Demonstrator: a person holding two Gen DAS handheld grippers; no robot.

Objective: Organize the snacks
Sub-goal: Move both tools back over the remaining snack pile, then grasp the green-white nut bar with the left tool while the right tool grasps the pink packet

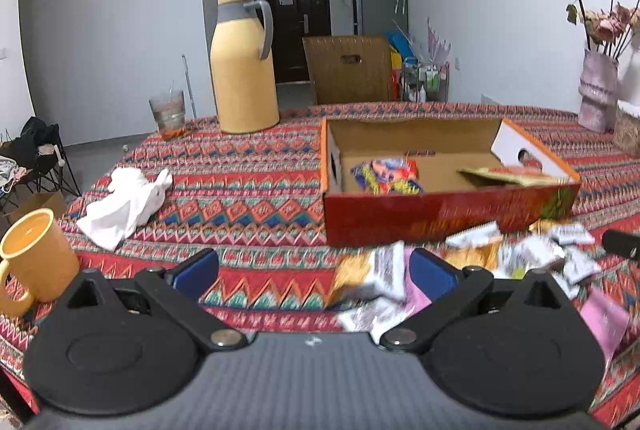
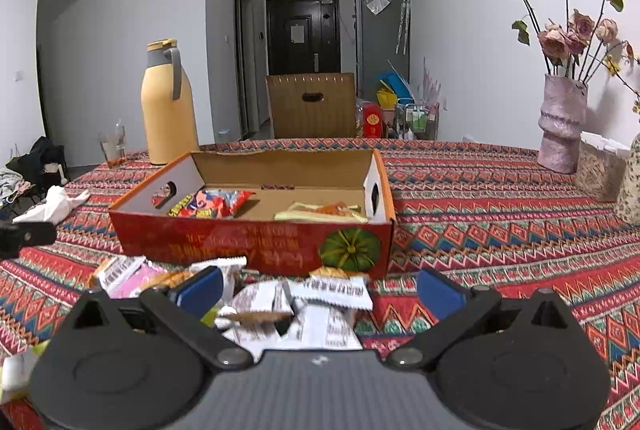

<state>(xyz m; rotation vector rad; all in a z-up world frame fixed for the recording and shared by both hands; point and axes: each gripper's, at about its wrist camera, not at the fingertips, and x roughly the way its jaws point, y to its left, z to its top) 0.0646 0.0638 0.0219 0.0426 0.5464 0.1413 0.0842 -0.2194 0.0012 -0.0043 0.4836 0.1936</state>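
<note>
A red cardboard box (image 1: 440, 218) stands open on the patterned tablecloth; it also shows in the right wrist view (image 2: 256, 242). Inside lie a colourful snack bag (image 1: 386, 174) (image 2: 216, 204) and a flat yellow-orange packet (image 1: 500, 174) (image 2: 320, 212). A pile of loose snack packets (image 1: 480, 262) (image 2: 304, 306) lies in front of the box. My left gripper (image 1: 316, 270) is open and empty, left of the pile, its right finger over the pile's edge. My right gripper (image 2: 320, 288) is open and empty, just above the pile.
A yellow thermos jug (image 1: 244, 70) and a glass (image 1: 168, 114) stand at the far left. A white cloth (image 1: 124, 202) and a yellow mug (image 1: 36, 258) lie left. A pink vase (image 2: 560, 122) with flowers and a jar (image 2: 600, 166) stand right.
</note>
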